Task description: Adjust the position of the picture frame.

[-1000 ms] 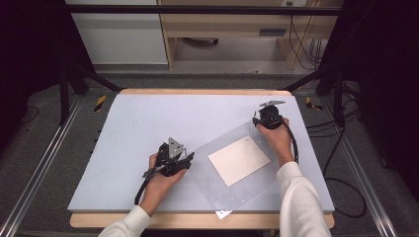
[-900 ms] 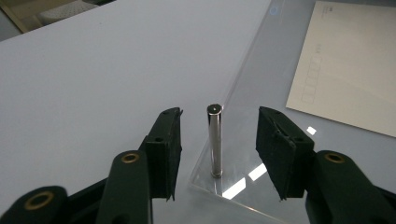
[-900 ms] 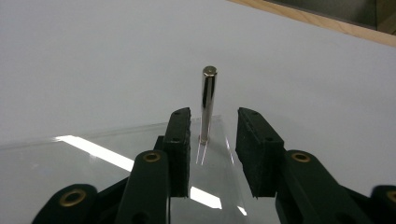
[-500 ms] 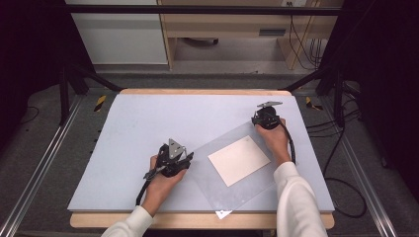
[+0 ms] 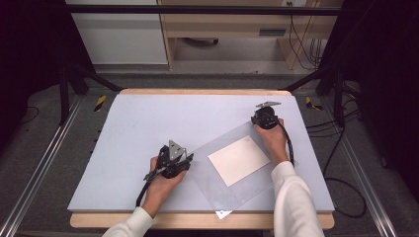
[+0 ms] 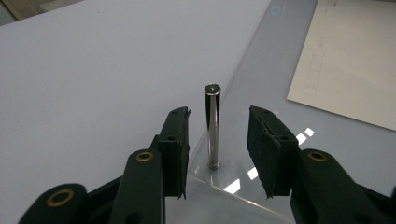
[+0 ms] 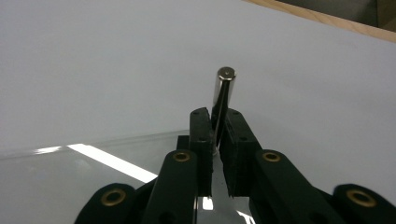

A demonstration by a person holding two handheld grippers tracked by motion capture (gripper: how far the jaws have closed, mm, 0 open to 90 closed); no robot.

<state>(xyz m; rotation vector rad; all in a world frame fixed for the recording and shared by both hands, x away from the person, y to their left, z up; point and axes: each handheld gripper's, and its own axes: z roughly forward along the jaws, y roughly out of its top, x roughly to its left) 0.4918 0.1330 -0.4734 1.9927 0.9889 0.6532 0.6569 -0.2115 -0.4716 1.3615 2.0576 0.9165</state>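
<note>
Clear acrylic sheet [image 5: 232, 168] lies flat on the table [image 5: 148, 118], with an upright steel pin at each of two corners and a pale card [image 5: 239, 160] resting on its middle. My right gripper [image 7: 215, 135] has its jaws closed on the far pin [image 7: 223, 93], which rises between and ahead of the pads. My left gripper [image 6: 217, 140] stands wide open around the near pin [image 6: 212, 126]; the pin is centred in the gap and touches neither pad, as far as I can tell.

Both pins have their long axis vertical, flat heads up, bases seated on the sheet. The sheet's long axis runs diagonally from one tool to the other.

Risks, in my judgement:
- If the left jaws close off-centre, one pad meets the near pin first and pushes it sideways, swinging the sheet about the gripped pin.
- A lift on the right side alone would tilt the sheet and let the card slide toward the left tool.
- Uneven pull between the two tools could flex the sheet or let a smooth pin slip through the pads.

Beyond the sheet, the table surface ahead of both tools carries nothing else.
</note>
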